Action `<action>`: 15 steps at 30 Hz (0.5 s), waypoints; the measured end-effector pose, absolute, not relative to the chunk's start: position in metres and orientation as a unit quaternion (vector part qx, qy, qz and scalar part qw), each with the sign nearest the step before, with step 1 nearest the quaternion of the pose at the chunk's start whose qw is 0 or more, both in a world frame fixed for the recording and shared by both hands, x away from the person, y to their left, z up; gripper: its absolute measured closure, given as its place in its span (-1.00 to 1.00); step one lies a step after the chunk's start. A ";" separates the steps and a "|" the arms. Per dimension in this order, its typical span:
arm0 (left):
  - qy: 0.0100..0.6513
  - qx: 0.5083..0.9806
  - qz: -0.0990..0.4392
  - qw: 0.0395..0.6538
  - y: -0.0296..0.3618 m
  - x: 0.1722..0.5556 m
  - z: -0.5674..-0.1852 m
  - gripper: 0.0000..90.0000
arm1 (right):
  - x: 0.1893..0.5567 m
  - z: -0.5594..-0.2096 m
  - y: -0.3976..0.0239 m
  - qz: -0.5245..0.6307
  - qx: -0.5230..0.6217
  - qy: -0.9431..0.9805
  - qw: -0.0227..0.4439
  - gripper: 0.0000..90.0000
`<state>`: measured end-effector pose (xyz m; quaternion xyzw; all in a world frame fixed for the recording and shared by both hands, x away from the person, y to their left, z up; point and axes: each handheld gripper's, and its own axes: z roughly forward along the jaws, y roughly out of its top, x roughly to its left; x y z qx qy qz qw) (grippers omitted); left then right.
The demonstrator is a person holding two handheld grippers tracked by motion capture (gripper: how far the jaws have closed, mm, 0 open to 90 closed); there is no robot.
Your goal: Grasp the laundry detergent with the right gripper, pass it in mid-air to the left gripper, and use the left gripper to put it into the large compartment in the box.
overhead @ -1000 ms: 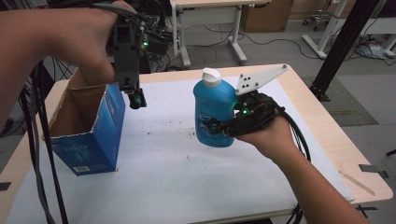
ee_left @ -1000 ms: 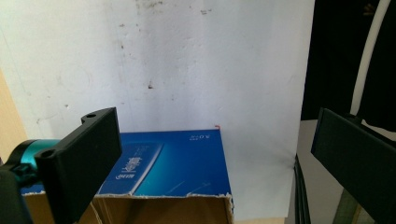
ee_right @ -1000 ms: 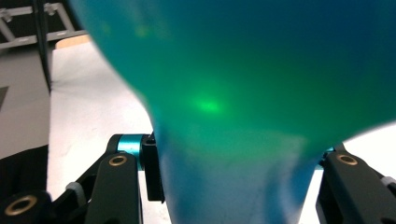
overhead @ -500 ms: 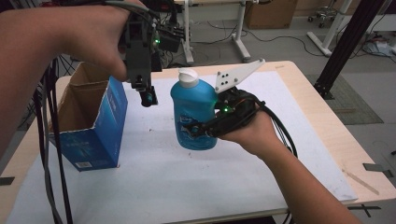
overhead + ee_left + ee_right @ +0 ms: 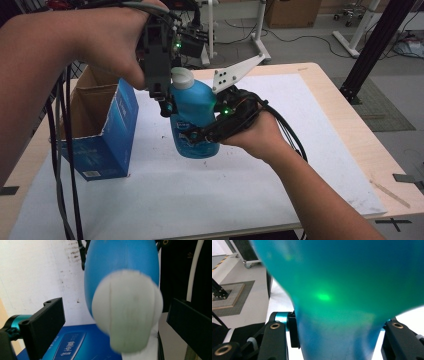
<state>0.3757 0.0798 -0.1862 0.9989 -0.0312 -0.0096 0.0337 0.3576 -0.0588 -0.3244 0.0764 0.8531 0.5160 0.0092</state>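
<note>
Dim, even room light; both close views blurred, with green glare.

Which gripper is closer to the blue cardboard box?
Left. The left gripper hangs over the bottle's cap, just beside the box; the right gripper clamps the bottle farther away.

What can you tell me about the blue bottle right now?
The blue bottle looks like translucent plastic full of blue liquid, with a white flip cap and a label low on its front. It is upright, held above the white table cover. The right gripper clamps its lower body. The left gripper is at its neck, jaws open either side of the cap, not touching.
</note>
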 end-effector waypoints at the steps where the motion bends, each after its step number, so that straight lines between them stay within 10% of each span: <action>1: -0.030 0.999 -0.009 0.034 0.079 0.375 -0.186 -0.96 | 0.358 -0.323 -0.057 0.515 0.076 0.854 0.008 0.02; 15: -0.044 0.999 -0.001 0.032 0.072 0.369 -0.190 -0.96 | 0.359 -0.319 -0.049 0.518 0.068 0.853 -0.002 0.02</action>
